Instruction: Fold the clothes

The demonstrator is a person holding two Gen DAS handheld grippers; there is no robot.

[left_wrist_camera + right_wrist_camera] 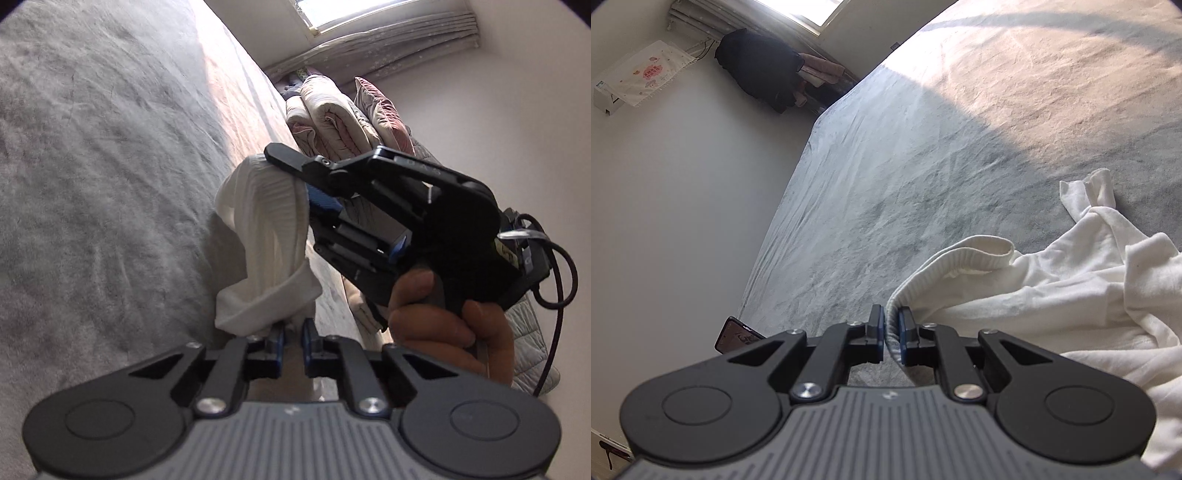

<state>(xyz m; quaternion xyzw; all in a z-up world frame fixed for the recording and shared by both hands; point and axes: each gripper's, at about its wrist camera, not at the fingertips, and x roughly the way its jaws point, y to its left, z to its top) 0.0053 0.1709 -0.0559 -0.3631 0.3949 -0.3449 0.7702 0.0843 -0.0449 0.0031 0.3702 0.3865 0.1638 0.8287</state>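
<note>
A white garment [266, 240] with a ribbed hem hangs bunched over the grey bed [92, 166]. In the left wrist view it stretches between the two grippers. My left gripper [293, 338] sits at its lower edge, jaws nearly together with a corner of the cloth between them. My right gripper [306, 181], held by a hand [443, 314], pinches the upper part. In the right wrist view my right gripper [892, 321] is shut on the ribbed hem [960, 251], and the rest of the white garment [1071, 295] lies crumpled on the bed [886, 184] to the right.
Folded quilts and a pillow [332, 118] are stacked at the far end of the bed under a curtain [388, 48]. A phone [735, 334] lies at the bed's left edge by the wall. Dark clothes [757, 62] hang in the far corner.
</note>
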